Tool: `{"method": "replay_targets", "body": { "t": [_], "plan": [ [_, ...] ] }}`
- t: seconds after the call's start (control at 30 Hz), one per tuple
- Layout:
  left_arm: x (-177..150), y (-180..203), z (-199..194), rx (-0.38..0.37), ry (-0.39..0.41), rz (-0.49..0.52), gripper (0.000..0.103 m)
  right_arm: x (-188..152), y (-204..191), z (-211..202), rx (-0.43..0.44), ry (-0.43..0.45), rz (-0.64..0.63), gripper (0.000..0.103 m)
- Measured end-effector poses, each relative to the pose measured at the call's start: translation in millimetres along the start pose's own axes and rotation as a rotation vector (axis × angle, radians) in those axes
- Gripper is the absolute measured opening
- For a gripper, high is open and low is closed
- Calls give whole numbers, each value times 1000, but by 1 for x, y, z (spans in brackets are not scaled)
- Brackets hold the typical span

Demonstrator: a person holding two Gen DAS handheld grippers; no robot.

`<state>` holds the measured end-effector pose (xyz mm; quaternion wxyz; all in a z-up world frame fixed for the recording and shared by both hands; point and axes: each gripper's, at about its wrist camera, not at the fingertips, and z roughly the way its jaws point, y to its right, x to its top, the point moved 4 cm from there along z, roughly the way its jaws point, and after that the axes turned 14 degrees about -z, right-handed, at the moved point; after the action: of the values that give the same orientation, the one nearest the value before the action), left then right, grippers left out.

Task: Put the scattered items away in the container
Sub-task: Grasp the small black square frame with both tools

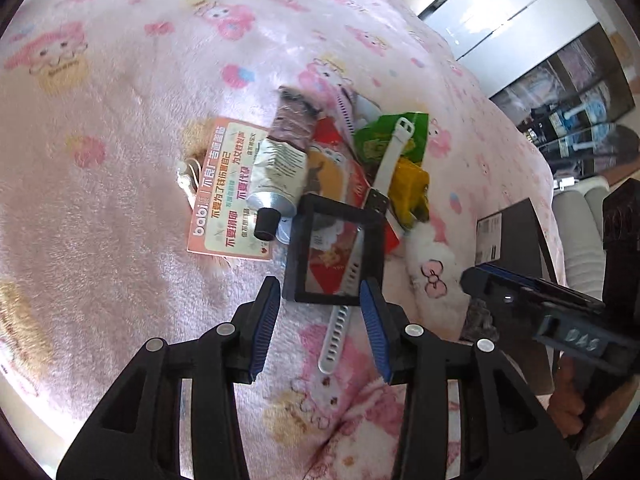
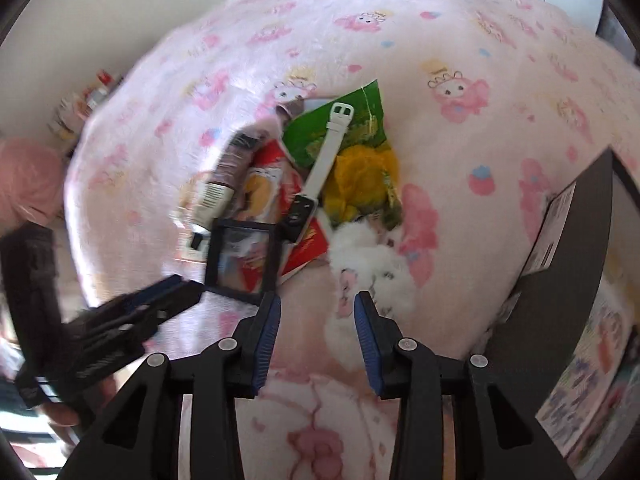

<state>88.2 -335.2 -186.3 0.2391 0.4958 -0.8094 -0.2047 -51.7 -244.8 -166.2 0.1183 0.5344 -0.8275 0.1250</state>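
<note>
Plainly, in the left wrist view the left gripper (image 1: 320, 312) hangs with its blue-padded fingers (image 1: 266, 328) spread apart and holding nothing, just above a pink cartoon-print blanket (image 1: 120, 160). Directly at 12 o'clock from the fingers lies a black square frame with a clear pane (image 1: 334, 250), resting over a white watch strap (image 1: 335, 340) whose perforated end runs down between the fingers. At 11 o'clock a crumpled cream tube with a black cap (image 1: 282, 164) lies across an orange printed card (image 1: 224, 192). At 1 o'clock sit a green packet (image 1: 372, 140) and a yellow wrapper (image 1: 410, 188), with a red packet (image 1: 340, 172) beneath. A dark box (image 1: 516, 232) stands at 3 o'clock by the blanket's edge, and the right gripper (image 1: 532, 292) reaches in beside it. In the right wrist view, which is blurred on its left side, the right gripper (image 2: 316, 332) likewise has its fingers (image 2: 368, 340) parted and empty over the blanket (image 2: 460, 160). The pile lies at 12 o'clock: the watch strap (image 2: 328, 148) crosses the green packet (image 2: 348, 120), the yellow wrapper (image 2: 360, 180) just beside it. The frame (image 2: 240, 260) is at 11 o'clock, a white fluffy item (image 2: 372, 256) at 1 o'clock. The dark box (image 2: 568, 248) stands at 3 o'clock; the left gripper (image 2: 160, 296) enters at 9 o'clock.
</note>
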Motion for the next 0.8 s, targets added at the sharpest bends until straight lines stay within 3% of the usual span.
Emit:
{"method": "replay_targets", "body": {
  "t": [0.07, 0.17, 0.33, 0.43, 0.5, 0.53, 0.57, 0.67, 0.8],
  "plan": [
    [2, -2, 4, 3, 11, -3, 34, 7, -10, 13, -19, -25, -39, 34],
    [7, -5, 13, -9, 2, -22, 34, 15, -20, 31, 76, -72, -41, 35],
    [16, -9, 30, -20, -10, -55, 33, 25, -24, 61, 108, -161, -31, 35],
    [17, -7, 36, -16, -26, -56, 22, 27, -22, 75, 148, -215, -13, 35],
    [16, -4, 35, -15, -33, -50, 16, 26, -23, 82, 250, -243, 8, 33],
    [15, -1, 34, -10, -30, -47, 16, 25, -23, 82, 291, -242, 17, 30],
    [13, 1, 32, -12, -29, -42, 16, 23, -23, 80, 282, -232, 7, 26],
    [5, 16, 19, -19, -28, -1, 16, 16, -27, 48, 205, -101, -36, 25],
    [-9, 48, -18, -71, 5, 84, 16, -7, -24, 0, 200, 18, 40, 25]
  ]
}}
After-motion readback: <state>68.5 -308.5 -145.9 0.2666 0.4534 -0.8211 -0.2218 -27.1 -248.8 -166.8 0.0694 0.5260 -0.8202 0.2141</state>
